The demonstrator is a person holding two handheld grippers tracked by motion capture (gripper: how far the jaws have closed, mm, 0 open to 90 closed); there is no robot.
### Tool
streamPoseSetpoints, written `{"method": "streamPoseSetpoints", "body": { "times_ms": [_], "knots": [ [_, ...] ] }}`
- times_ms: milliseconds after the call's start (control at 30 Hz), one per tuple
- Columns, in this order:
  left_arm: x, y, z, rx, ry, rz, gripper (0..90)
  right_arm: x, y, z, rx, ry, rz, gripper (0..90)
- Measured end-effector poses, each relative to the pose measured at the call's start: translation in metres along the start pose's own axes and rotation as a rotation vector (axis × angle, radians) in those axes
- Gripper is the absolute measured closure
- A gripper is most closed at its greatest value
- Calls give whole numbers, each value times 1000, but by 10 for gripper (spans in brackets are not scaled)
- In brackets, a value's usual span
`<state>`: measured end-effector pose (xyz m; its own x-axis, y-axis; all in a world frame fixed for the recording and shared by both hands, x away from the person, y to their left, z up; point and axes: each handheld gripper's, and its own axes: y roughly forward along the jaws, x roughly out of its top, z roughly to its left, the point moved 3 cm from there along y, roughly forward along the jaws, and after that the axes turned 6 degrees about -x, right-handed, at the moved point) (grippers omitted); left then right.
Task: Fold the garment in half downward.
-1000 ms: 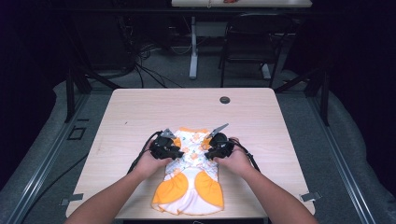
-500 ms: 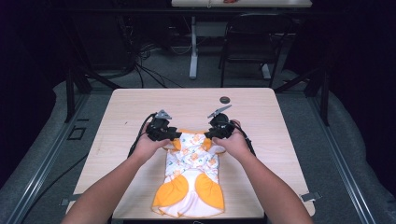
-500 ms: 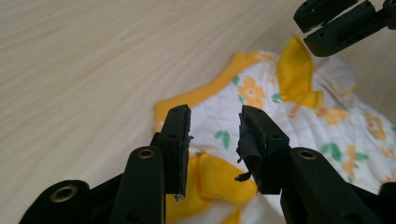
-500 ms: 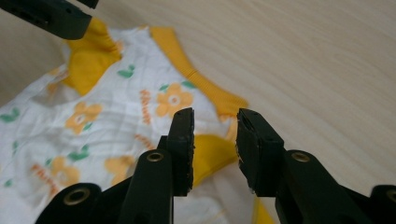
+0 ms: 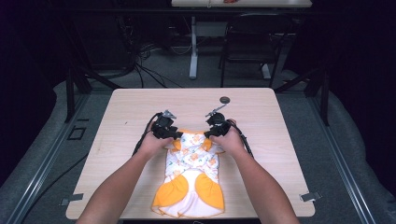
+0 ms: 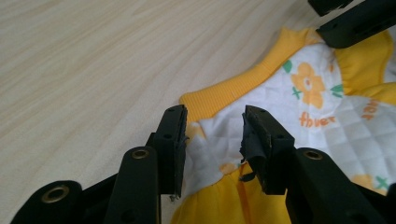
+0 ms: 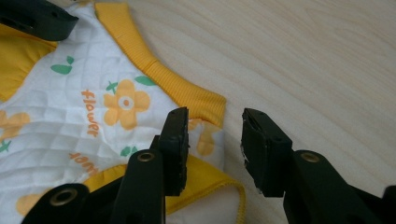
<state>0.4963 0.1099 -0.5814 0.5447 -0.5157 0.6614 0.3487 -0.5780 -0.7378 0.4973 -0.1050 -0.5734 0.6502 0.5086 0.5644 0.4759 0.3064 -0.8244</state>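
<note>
A small white quilted garment point(image 5: 192, 172) with orange flowers and orange-yellow trim lies flat on the wooden table point(image 5: 126, 112), collar end away from the person. My left gripper point(image 5: 173, 135) sits at its left shoulder, open, the jaws astride the cloth just below the ribbed collar point(image 6: 233, 88). My right gripper point(image 5: 210, 134) is at the right shoulder, also open. In the right gripper view the garment point(image 7: 93, 116) lies left of the jaws, its collar corner point(image 7: 205, 105) between them. Nothing is clamped.
A small dark round disc point(image 5: 225, 99) lies on the table beyond the right gripper. Black cables trail from both grippers along the forearms. The table's front edge runs close under the garment's orange hem point(image 5: 187, 205). Chairs and stands stand on the floor behind.
Both hands moved away from the person toward the garment's collar end, and the garment now lies stretched out longer and flatter. The jaws have come apart at the shoulders.
</note>
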Motion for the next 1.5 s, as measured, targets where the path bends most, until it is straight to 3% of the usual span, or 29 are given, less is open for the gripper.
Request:
{"method": "streamPoseSetpoints", "body": {
  "times_ms": [167,300,367,433,467,500,533,633,667,800,1000,1033,1067,1267,1500],
  "knots": [
    [-2,4,0,17,8,17,592,-3,2,-1,6,1,17,589],
    [-4,5,-1,24,10,63,594,-7,6,1,12,-2,32,567],
    [-6,7,-3,48,8,63,599,-10,8,2,27,-29,55,574],
    [-6,7,-3,48,-2,63,598,-10,7,2,26,-32,59,594],
    [-6,7,-2,41,-1,65,597,-10,9,5,23,-2,32,602],
    [-7,7,-2,46,0,64,595,-9,8,4,21,-23,52,602],
    [-8,6,0,46,-18,54,594,-10,8,5,20,-21,41,605],
    [-9,6,0,45,-17,51,594,-11,8,4,24,-24,36,606],
    [-10,5,1,36,-13,52,597,-12,9,6,27,-7,8,635],
    [-13,4,1,39,-17,30,600,-13,7,7,23,-35,29,675],
    [-15,3,0,28,-9,31,678,-13,6,9,21,-52,25,716],
    [-15,3,0,27,-8,31,678,-14,9,12,20,-22,-14,726],
    [-15,2,0,21,-8,34,696,-13,7,10,21,-55,16,738],
    [-15,1,-1,8,-1,45,811,-13,6,11,23,-59,24,807],
    [-14,1,0,3,-1,47,840,-11,5,13,3,-87,20,836]
  ]
}}
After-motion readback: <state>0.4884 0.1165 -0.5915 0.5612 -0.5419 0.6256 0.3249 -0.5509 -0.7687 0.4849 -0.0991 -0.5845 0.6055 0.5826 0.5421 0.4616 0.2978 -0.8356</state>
